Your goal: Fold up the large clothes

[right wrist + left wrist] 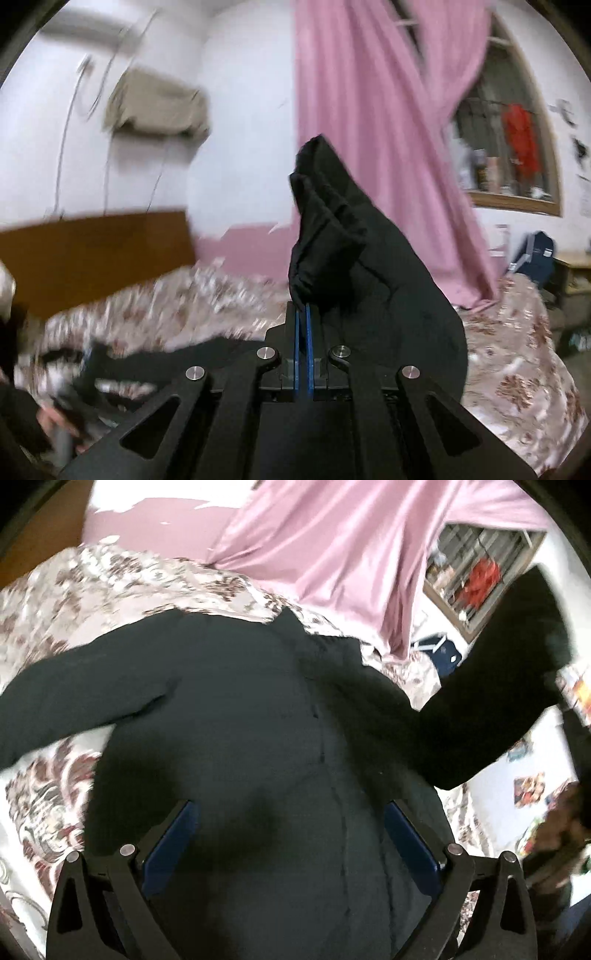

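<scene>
Dark garment [258,720] covering bed [74,602], curtain [332,546] beyond

From my left wrist view, the garment [258,720] lies spread on the bed cover [92,590], one sleeve [74,701] reaching out to the left and the other sleeve [498,683] lifted off the bed to the right, with my left gripper [291,812] above the garment's body, its fingers either side with a gap between. Behind the bed hangs the curtain [332,542], the window [480,572] to its right. In my right wrist view, the right gripper [304,314] pinches a fold of the garment above the bed, the headboard [92,254] at the left, a bag [535,254] at the right below the window
</scene>
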Motion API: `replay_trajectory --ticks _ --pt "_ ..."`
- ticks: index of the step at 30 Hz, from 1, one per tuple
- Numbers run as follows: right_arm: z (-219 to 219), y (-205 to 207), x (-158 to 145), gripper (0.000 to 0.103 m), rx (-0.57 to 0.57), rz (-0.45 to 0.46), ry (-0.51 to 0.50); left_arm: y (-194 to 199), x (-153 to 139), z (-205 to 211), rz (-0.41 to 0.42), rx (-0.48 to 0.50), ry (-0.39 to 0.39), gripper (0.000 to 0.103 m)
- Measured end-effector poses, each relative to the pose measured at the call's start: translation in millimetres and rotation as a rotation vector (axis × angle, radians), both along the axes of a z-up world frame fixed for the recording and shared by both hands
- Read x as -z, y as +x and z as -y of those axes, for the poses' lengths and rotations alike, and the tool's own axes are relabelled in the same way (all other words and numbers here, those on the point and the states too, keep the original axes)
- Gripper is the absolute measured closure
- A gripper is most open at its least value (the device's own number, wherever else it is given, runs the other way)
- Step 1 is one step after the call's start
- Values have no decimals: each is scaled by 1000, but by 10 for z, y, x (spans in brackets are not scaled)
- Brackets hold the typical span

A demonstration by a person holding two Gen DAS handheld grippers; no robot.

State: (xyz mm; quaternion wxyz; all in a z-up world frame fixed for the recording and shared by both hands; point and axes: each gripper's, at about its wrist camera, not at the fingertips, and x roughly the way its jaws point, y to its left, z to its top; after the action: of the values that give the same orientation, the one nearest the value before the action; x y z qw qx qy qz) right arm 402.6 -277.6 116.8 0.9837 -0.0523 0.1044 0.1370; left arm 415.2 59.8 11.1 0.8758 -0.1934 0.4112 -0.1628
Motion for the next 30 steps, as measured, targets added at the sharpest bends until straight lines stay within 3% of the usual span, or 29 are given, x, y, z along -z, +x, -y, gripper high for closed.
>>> replay_trajectory --ticks 4,7,11,13,14,15,17,21,24,26,28,30 --pt "-398 300 467 99 -76 -146 -65 -24 190 -349 9 -23 -90 3" --pt "-607 522 973 99 -116 -300 -90 55 355 -569 -5 -62 -206 3" --pt "-525 856 1657 95 -153 -545 -52 200 566 -705 -49 -95 -318 3" --pt "-453 881 1841 89 -172 -607 -34 295 648 -688 -63 -75 -378 3" --pt "-379 815 1879 80 -193 -616 -18 324 668 -667 -66 -62 -390 3" --pt "-335 758 1906 64 -213 -614 -6 370 681 -619 -65 -44 -396 3" --pt "-164 578 1875 48 -250 -594 19 472 695 -488 -76 -1 -392 2" --pt "123 252 1785 47 -229 -535 -38 615 699 -225 -110 58 -368 2" --pt "480 85 1623 47 -153 -504 -63 758 716 -27 -163 27 -269 4" --pt "801 -16 1539 47 -58 -474 -74 816 695 64 -165 0 -201 36" --pt "1027 -41 1457 47 35 -449 -77 885 667 155 -159 5 -156 51" --pt "1320 -84 1369 47 134 -428 -48 915 629 168 -143 -7 -111 76"
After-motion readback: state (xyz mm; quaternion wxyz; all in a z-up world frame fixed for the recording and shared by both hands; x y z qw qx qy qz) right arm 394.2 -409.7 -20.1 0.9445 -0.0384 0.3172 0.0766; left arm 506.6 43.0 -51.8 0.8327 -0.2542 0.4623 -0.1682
